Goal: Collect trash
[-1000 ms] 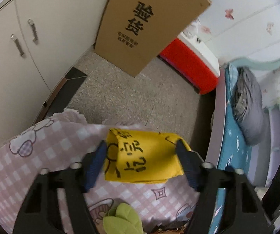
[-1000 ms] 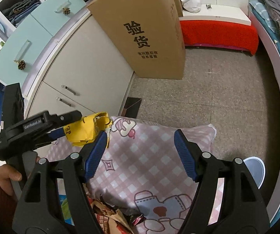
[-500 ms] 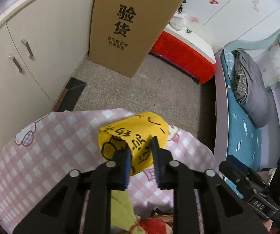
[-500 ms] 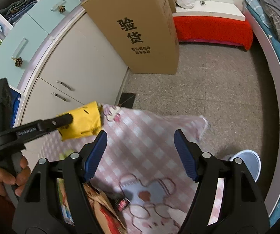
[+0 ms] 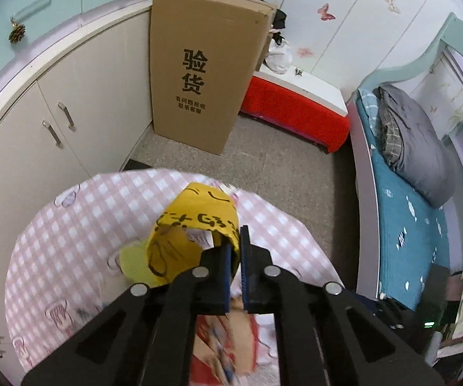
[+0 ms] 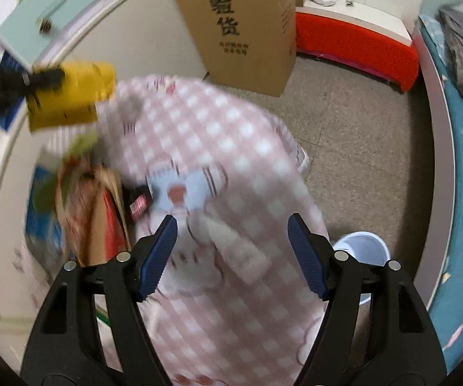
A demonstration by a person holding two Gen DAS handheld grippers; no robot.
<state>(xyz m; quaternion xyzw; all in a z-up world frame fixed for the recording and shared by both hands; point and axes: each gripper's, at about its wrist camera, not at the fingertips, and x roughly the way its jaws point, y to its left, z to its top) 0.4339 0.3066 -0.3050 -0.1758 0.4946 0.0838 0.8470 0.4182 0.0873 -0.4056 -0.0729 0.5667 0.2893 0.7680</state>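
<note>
Left wrist view: the left claw [image 5: 240, 248] is being pressed together, after just closing, on the crumpled yellow paper wrapper with black lettering [image 5: 190, 230], which is being held above the pink checked plastic bag [image 5: 80, 222].

Right wrist view: the right claw [image 6: 231, 257] is being kept spread, nothing pinched, over the pink checked plastic bag [image 6: 231, 148]. The wrapper [image 6: 70, 95] is being gripped by the left claw [image 6: 49, 77] at upper left.

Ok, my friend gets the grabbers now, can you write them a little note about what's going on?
Left gripper: jaws have just been closing and are shut on the yellow wrapper, held above the pink checked cloth.
Right gripper: open, empty, over the cloth.
More trash lies at the cloth's edge.
Done: the wrapper is picked up.
Left: drop it in the white bin on the floor, probably, then collect the remaining trash.
</note>
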